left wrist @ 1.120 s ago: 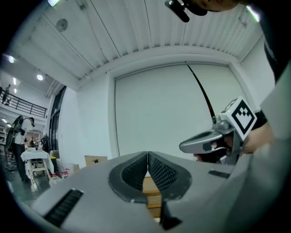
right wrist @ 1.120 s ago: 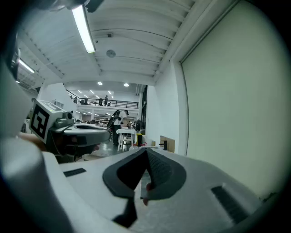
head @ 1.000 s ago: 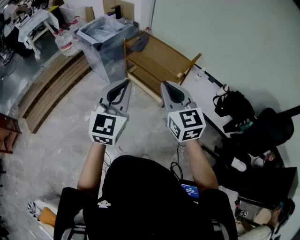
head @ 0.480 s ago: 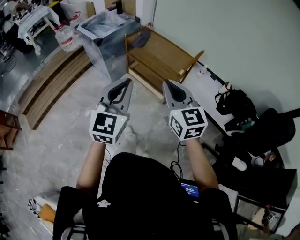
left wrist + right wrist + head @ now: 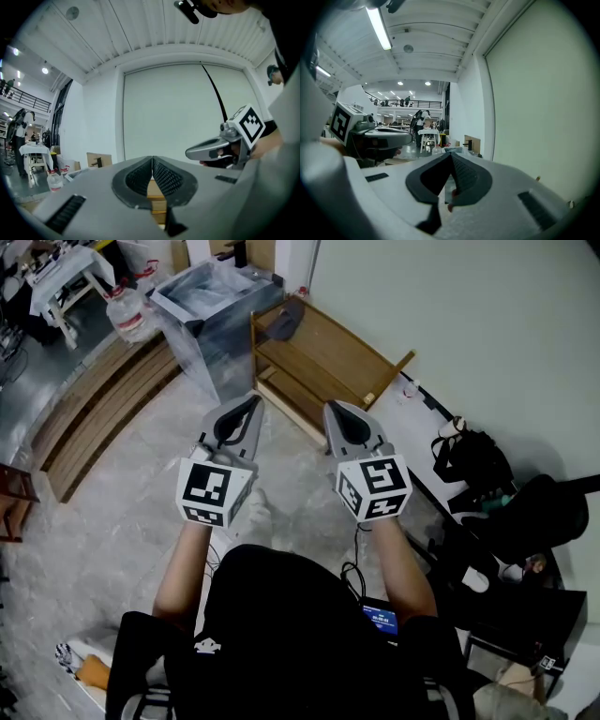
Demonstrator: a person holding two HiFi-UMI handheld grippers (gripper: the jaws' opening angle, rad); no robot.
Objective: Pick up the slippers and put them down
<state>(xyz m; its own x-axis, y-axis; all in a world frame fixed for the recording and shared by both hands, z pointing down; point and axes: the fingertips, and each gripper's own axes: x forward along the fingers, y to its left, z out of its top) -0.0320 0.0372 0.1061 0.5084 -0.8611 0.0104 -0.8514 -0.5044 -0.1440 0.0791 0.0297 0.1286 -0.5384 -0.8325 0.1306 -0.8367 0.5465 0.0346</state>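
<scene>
Atop the rack (image 5: pixel 330 360), one dark slipper (image 5: pixel 281 321).

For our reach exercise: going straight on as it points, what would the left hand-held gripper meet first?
Probably the wooden rack ahead of the left hand-held gripper, though it might pass above it.

Dark grey slipper (image 5: pixel 283 321) flat atop the wooden rack's (image 5: pixel 339 354) far end

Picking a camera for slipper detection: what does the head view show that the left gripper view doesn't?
Head view only: the dark slipper on the top shelf of the wooden rack, and the floor. Left gripper view only: its own fingers pressed together with nothing between them, and the ceiling. Both: the right gripper and the water bottle.
</scene>
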